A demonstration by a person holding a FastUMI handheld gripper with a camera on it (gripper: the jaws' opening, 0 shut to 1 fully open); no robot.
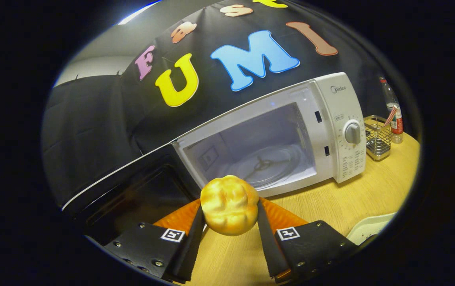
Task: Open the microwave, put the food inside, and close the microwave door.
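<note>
Apparently gripper (pixel 229 206) clamps bun (pixel 229 204) before open Midea microwave (pixel 330 131).

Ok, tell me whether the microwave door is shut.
No: the microwave door hangs wide open, baring the turntable, while the hand-held gripper holds the bread roll before it.

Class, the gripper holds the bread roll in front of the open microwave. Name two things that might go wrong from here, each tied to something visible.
1. The bread roll is round and pinched only at its sides by the gripper; it may slip or squash.
2. The open door hangs beside the approach path, and the cavity of the microwave has a raised sill; a low or wide entry might knock either.
</note>
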